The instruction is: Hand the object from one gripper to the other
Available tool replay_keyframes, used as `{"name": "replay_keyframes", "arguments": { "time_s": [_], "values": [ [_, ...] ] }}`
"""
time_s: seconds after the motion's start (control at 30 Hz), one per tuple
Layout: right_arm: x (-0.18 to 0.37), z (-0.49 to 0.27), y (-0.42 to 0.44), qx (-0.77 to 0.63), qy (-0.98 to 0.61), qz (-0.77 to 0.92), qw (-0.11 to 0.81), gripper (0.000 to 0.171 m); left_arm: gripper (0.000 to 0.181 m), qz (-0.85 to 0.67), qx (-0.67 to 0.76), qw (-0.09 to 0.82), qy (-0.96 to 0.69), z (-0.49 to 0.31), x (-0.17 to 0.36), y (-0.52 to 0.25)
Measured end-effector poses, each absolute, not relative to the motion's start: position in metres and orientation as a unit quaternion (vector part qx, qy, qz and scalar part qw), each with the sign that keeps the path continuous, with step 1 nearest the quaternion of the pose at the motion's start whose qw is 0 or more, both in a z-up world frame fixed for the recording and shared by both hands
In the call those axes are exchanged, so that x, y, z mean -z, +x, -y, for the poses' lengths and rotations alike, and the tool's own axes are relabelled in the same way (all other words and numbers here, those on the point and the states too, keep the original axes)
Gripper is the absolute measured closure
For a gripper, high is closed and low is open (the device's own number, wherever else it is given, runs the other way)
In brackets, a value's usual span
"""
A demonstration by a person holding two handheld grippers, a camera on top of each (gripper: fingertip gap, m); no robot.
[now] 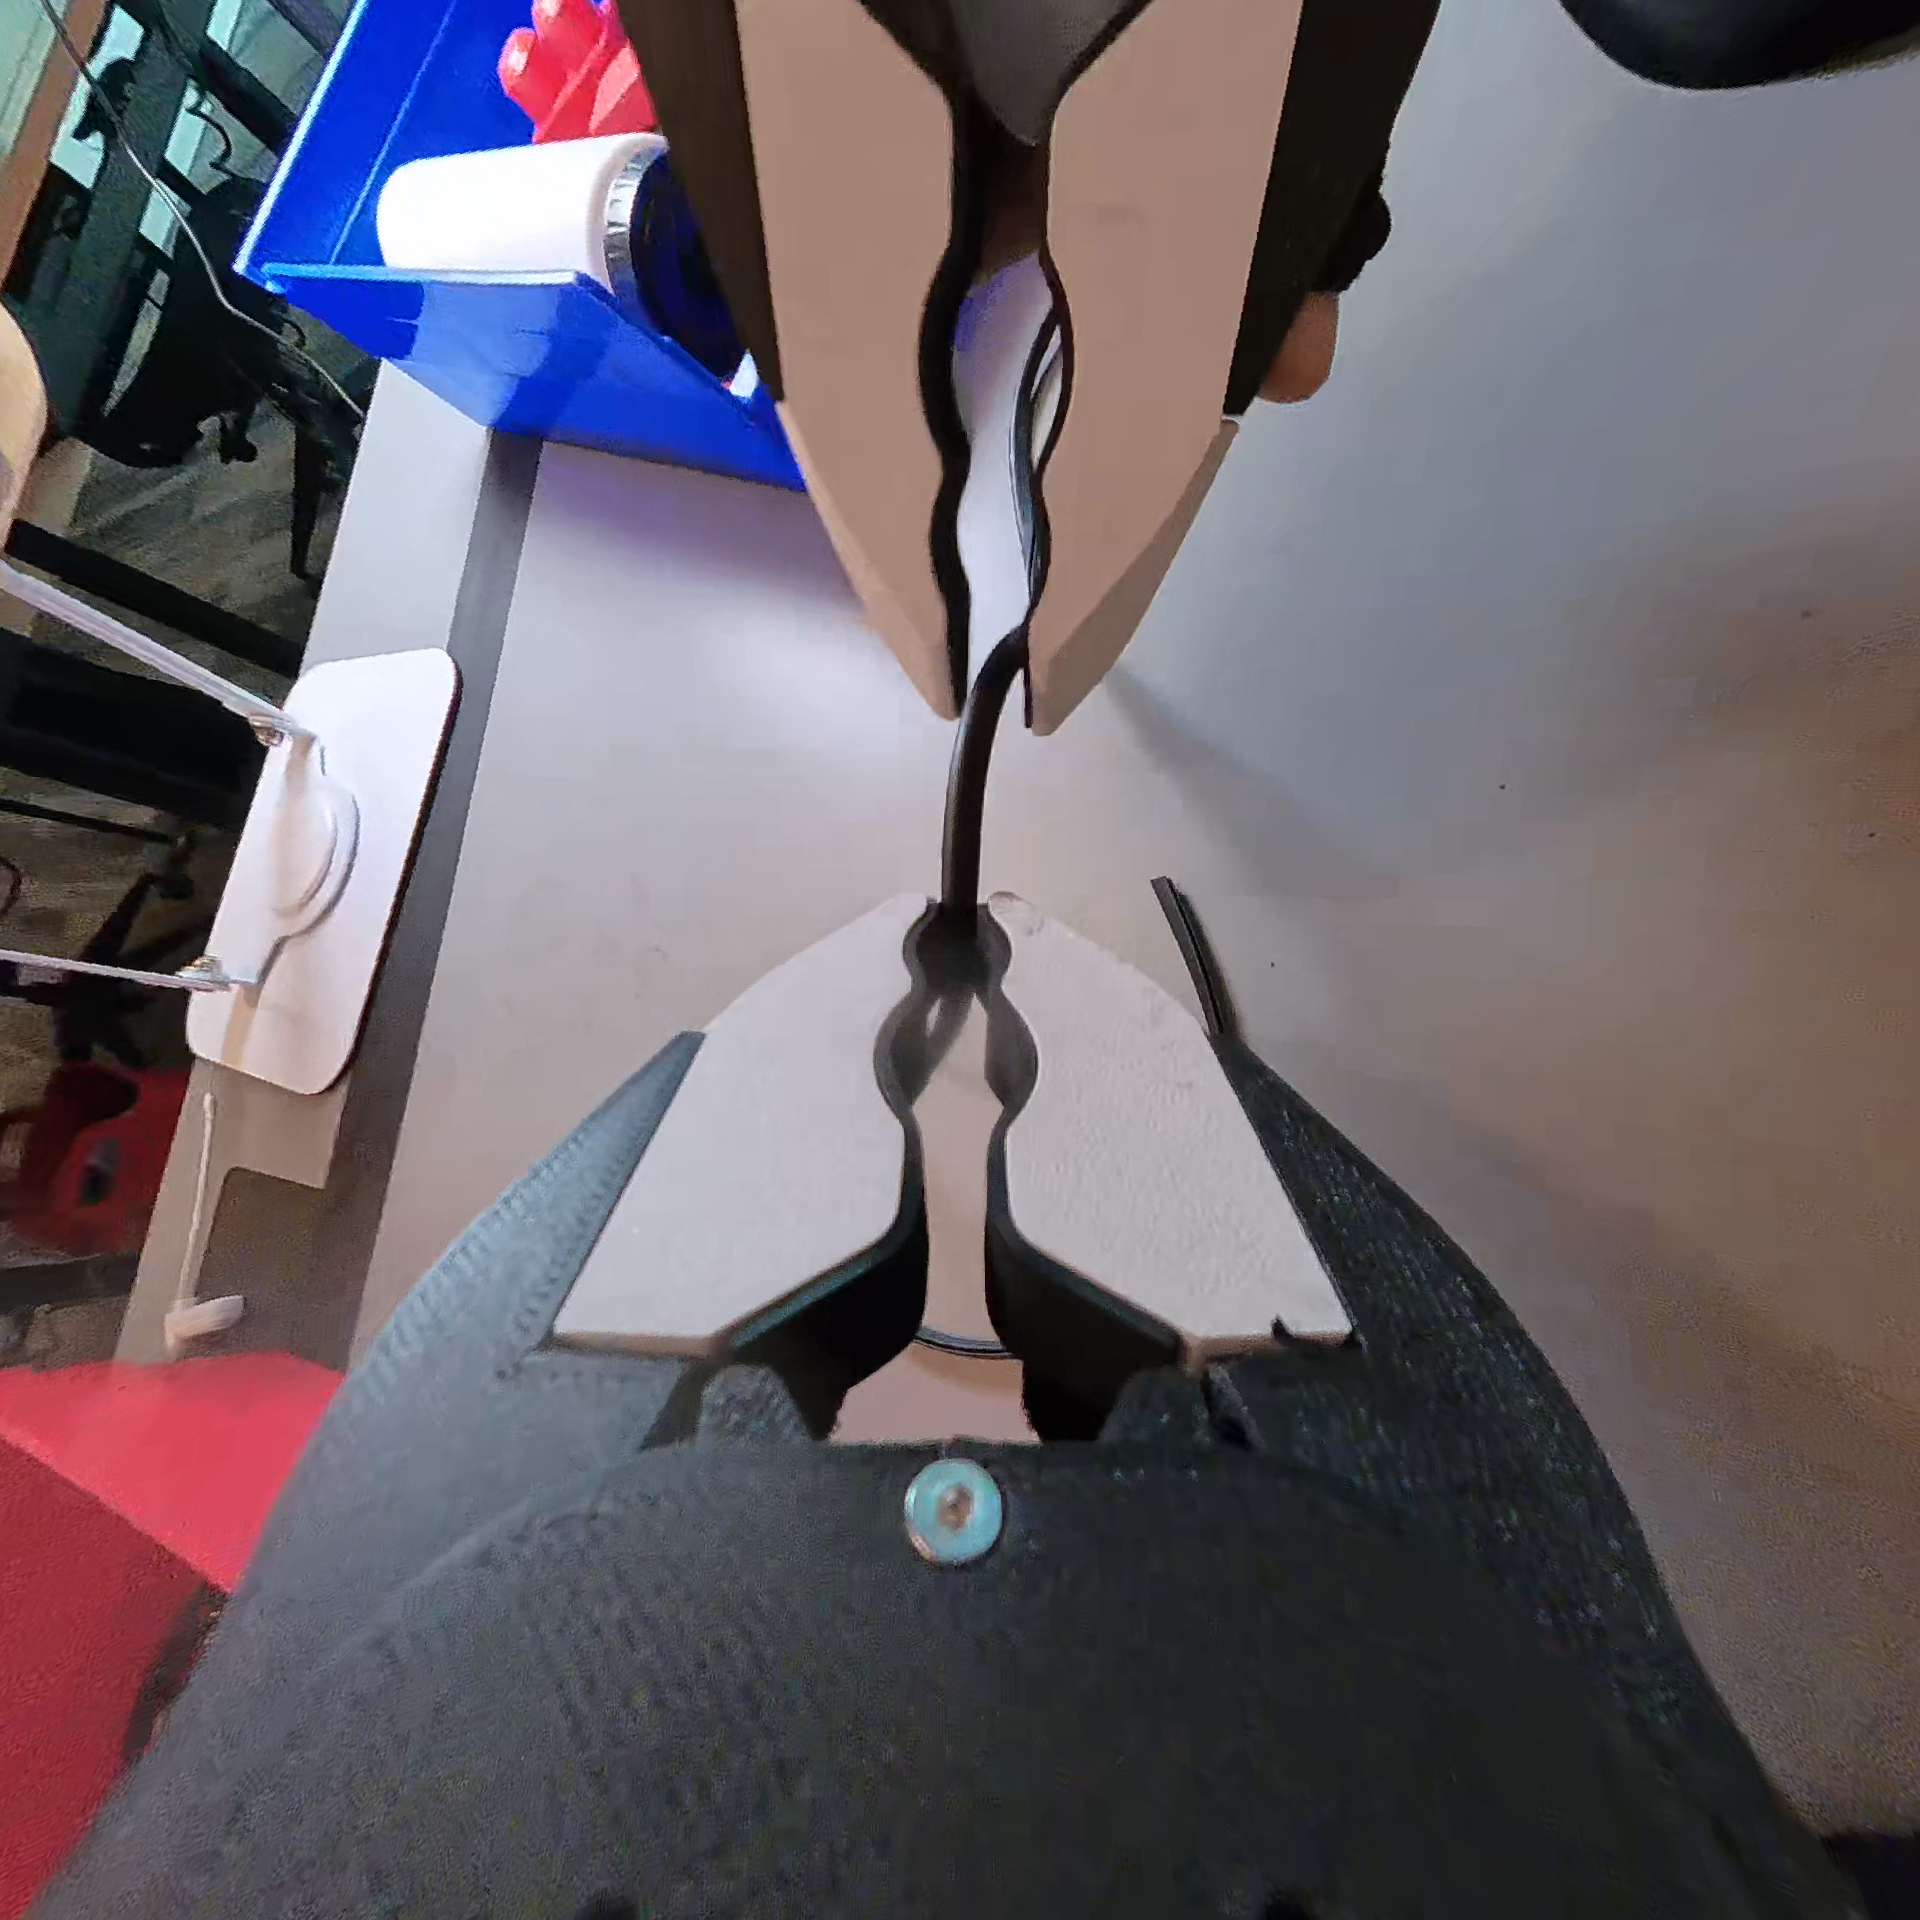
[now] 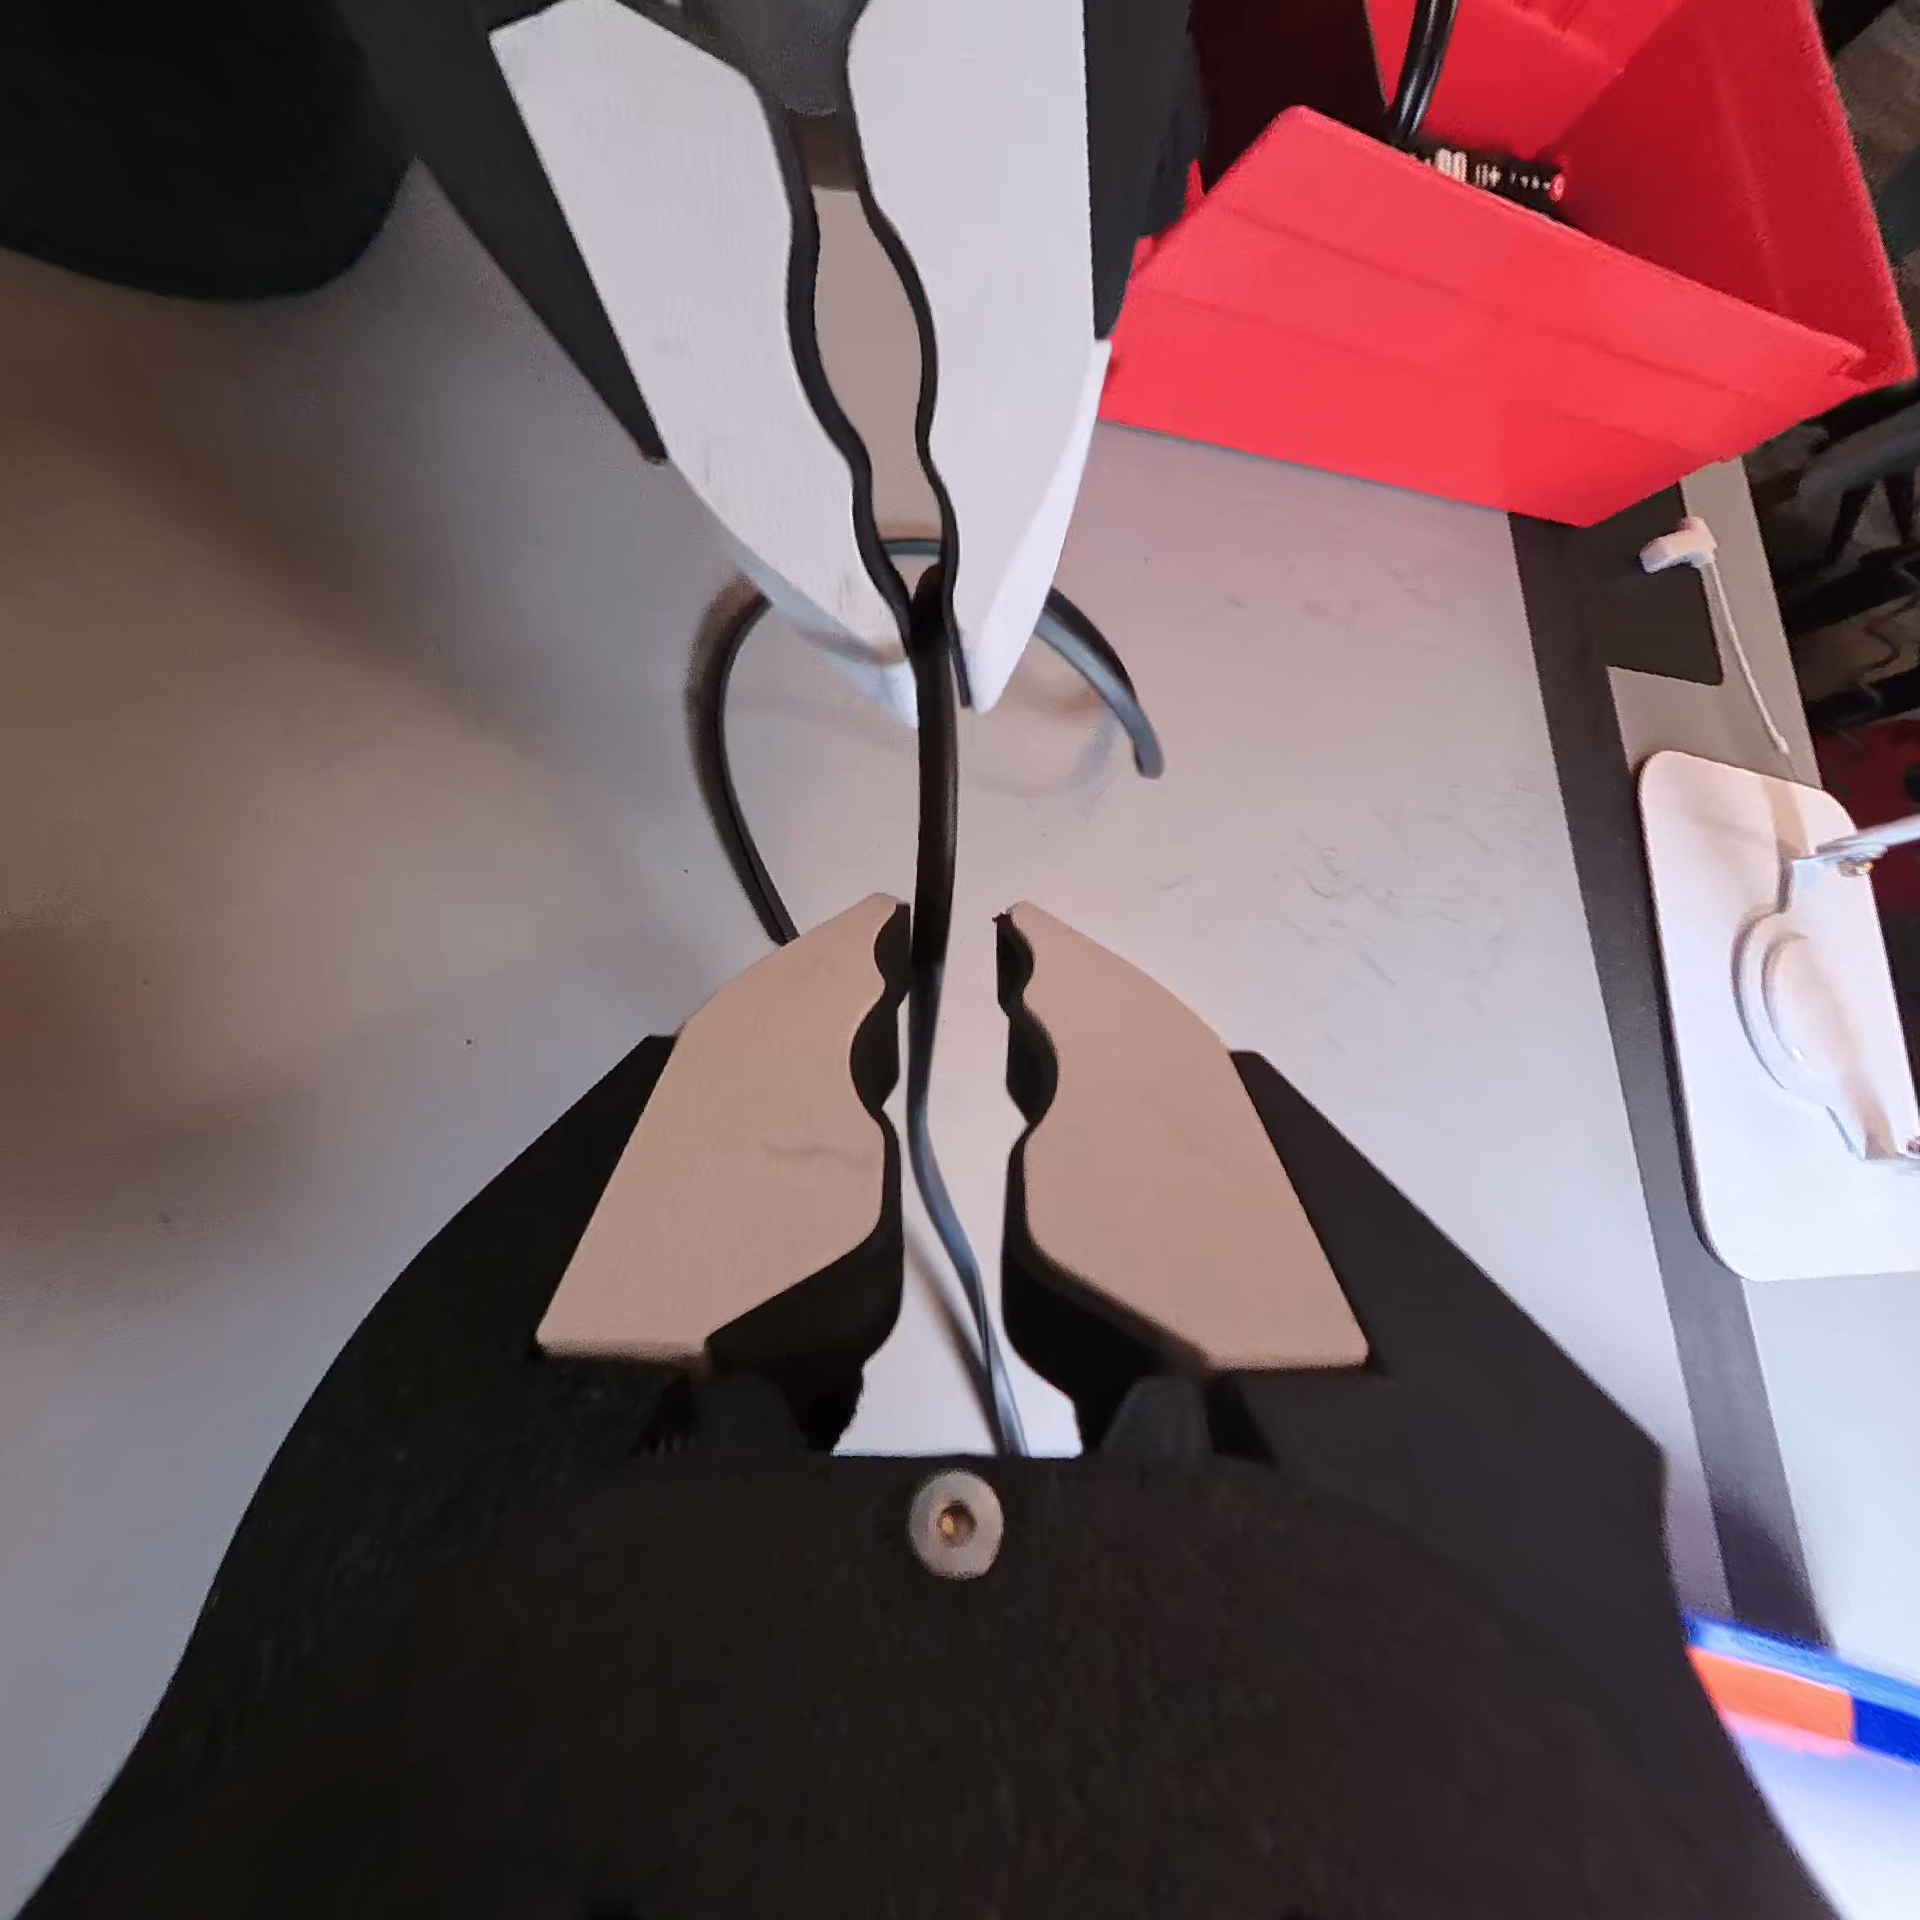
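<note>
A thin black cable (image 1: 961, 810) runs between the two grippers, which face each other tip to tip above a grey table (image 1: 1507, 675). My left gripper (image 1: 954, 930), with white pads, is shut on the cable at its tips; it also shows at the top of the right wrist view (image 2: 935, 675). My right gripper (image 2: 951, 920), with tan pads, has its jaws a little apart, and the cable (image 2: 940, 790) passes through the gap close to its left finger. It also shows in the left wrist view (image 1: 992, 712). Loose cable loops hang beyond the left gripper.
A blue bin (image 1: 499, 343) holding a white roll (image 1: 499, 208) stands at the table's far end. A red bin (image 2: 1455, 343) stands at the other end. A white flat stand base (image 2: 1787, 1018) lies by the table edge (image 2: 1621, 935). Both grippers' tips are close together, under 4 cm apart.
</note>
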State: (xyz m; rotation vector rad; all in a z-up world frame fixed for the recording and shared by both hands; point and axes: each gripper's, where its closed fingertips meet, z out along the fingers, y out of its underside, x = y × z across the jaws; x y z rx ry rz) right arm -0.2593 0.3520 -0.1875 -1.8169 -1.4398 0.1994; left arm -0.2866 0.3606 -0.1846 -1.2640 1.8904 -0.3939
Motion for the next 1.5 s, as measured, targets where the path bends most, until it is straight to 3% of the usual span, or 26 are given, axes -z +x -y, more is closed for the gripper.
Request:
{"name": "replay_keyframes", "arguments": {
  "time_s": [0.1,0.23,0.3,0.4,0.47,0.57,0.73,0.87,0.93,1.03,1.13,1.2,1.3,1.37,1.43,1.5],
  "values": [
    [0.188,-0.349,-0.265,-0.095,-0.71,0.572,0.398,0.166,0.175,-0.752,0.15,0.389,-0.511,-0.364,0.192,-0.291],
    [0.193,-0.346,-0.267,-0.072,-0.71,0.588,0.381,0.166,0.15,-0.748,0.138,0.401,-0.51,-0.363,0.186,-0.288],
    [0.196,-0.345,-0.27,-0.065,-0.706,0.596,0.378,0.166,0.153,-0.759,0.14,0.407,-0.489,-0.352,0.182,-0.281],
    [0.196,-0.344,-0.277,-0.057,-0.699,0.603,0.381,0.166,0.175,-0.777,0.118,0.402,-0.469,-0.347,0.189,-0.278],
    [0.192,-0.343,-0.276,-0.061,-0.693,0.603,0.391,0.166,0.176,-0.777,0.123,0.397,-0.472,-0.346,0.191,-0.281],
    [0.193,-0.345,-0.264,-0.067,-0.702,0.597,0.383,0.15,0.176,-0.768,0.128,0.397,-0.486,-0.354,0.187,-0.288],
    [0.203,-0.349,-0.265,-0.074,-0.699,0.598,0.385,0.166,0.175,-0.762,0.144,0.38,-0.504,-0.36,0.193,-0.295],
    [0.199,-0.347,-0.266,-0.068,-0.7,0.601,0.38,0.167,0.155,-0.759,0.133,0.393,-0.502,-0.359,0.189,-0.29],
    [0.201,-0.344,-0.269,-0.066,-0.697,0.607,0.376,0.167,0.157,-0.765,0.144,0.401,-0.483,-0.348,0.185,-0.281],
    [0.198,-0.343,-0.276,-0.064,-0.689,0.61,0.385,0.167,0.175,-0.774,0.117,0.406,-0.471,-0.351,0.192,-0.278],
    [0.191,-0.345,-0.271,-0.06,-0.685,0.606,0.399,0.165,0.177,-0.772,0.126,0.394,-0.482,-0.354,0.195,-0.284],
    [0.192,-0.349,-0.261,-0.055,-0.693,0.599,0.396,0.155,0.177,-0.766,0.13,0.397,-0.489,-0.359,0.191,-0.289],
    [0.2,-0.352,-0.258,-0.057,-0.698,0.596,0.393,0.166,0.176,-0.757,0.144,0.399,-0.498,-0.362,0.188,-0.292],
    [0.199,-0.352,-0.262,-0.054,-0.695,0.599,0.394,0.166,0.171,-0.756,0.131,0.396,-0.505,-0.366,0.19,-0.294],
    [0.196,-0.351,-0.265,-0.051,-0.693,0.601,0.395,0.166,0.152,-0.75,0.116,0.413,-0.503,-0.368,0.186,-0.291],
    [0.197,-0.349,-0.266,-0.037,-0.692,0.606,0.389,0.166,0.154,-0.753,0.118,0.428,-0.485,-0.36,0.178,-0.284]
  ]
}}
